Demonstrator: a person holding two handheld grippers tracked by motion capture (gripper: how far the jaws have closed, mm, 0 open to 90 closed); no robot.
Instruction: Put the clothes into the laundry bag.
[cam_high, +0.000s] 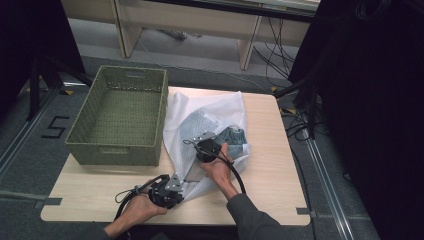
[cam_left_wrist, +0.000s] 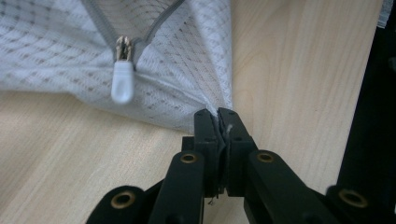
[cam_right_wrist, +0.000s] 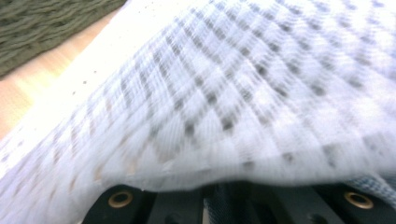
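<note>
Left gripper was clamped on the white mesh zip-up laundry bag's corner near the table's front edge — anchoring it, I'd guess — while the right gripper had pinched the mesh over grey-blue fabric.

mesh bag: thin white woven cloth, diamond-pattern mesh, matt, semi-sheer
zipper pull: smooth white plastic tab, metal slider
basket: olive woven weave, rough, matt
table: pale wood-grain top, smooth, low sheen
left gripper: black matt plastic, brass-coloured rivets
garment: blue-grey cloth, matt
</note>
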